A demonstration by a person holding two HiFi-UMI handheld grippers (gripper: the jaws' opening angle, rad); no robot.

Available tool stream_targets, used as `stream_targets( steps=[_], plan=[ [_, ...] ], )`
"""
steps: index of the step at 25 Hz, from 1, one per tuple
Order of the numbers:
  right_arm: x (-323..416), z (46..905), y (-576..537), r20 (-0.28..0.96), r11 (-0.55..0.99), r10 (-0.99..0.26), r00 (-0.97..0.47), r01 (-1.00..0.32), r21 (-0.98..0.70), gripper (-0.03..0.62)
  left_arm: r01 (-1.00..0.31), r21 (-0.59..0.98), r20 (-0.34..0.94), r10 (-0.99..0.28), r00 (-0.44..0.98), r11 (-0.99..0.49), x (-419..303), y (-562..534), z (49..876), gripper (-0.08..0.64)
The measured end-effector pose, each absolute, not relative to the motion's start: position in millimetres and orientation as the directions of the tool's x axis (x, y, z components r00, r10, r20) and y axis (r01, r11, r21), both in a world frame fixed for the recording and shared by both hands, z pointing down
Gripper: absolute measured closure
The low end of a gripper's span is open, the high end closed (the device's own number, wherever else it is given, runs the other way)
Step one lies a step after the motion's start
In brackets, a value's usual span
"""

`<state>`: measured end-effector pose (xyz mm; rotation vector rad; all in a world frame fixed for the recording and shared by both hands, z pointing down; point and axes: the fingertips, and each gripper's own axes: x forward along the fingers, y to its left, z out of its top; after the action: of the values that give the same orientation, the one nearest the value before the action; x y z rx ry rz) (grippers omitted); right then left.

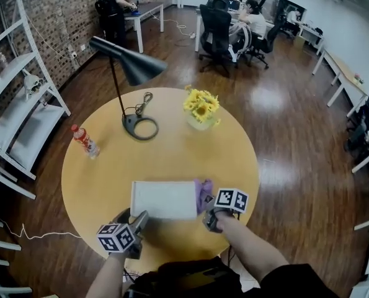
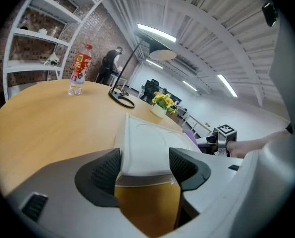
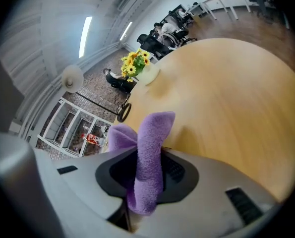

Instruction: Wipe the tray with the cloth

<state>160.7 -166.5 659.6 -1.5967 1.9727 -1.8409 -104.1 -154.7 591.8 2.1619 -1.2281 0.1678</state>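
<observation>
Cloth (image 3: pixel 154 128): lower end hidden within right tongs (image 3: pixel 149 157). Tray (image 2: pixel 147 138): near corners behind left tongs (image 2: pixel 145 157). Bottle (image 1: pixel 85 141): label too small to read.

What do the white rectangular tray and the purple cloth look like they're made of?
White rectangular tray: probably plastic, smooth matte, with a moulded raised rim. Purple cloth: soft fuzzy fabric, maybe microfibre or terry; its nap shows and it folds limply.

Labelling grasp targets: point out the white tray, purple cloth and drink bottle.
white tray (image 1: pixel 164 199), head view, middle of its flat surface.
purple cloth (image 3: pixel 149 148), right gripper view, on the upright fold.
drink bottle (image 2: pixel 81 68), left gripper view, its red label.
</observation>
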Motion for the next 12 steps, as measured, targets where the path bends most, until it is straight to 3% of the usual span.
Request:
stream_targets(
  steps=[8,12],
  plan=[
    [160,665,-114,0.525,-0.234,-0.67,-0.524,-0.522,-0.82,0.502,-0.818,0.448,0.412,-0.728,0.547,-0.361,-107,-153,594,0.27],
    [160,656,-112,0.494,-0.197,-0.722,-0.484,-0.54,-0.818,0.502,-0.812,0.453,0.409,-0.724,0.556,-0.368,-106,-153,594,0.27]
  ],
)
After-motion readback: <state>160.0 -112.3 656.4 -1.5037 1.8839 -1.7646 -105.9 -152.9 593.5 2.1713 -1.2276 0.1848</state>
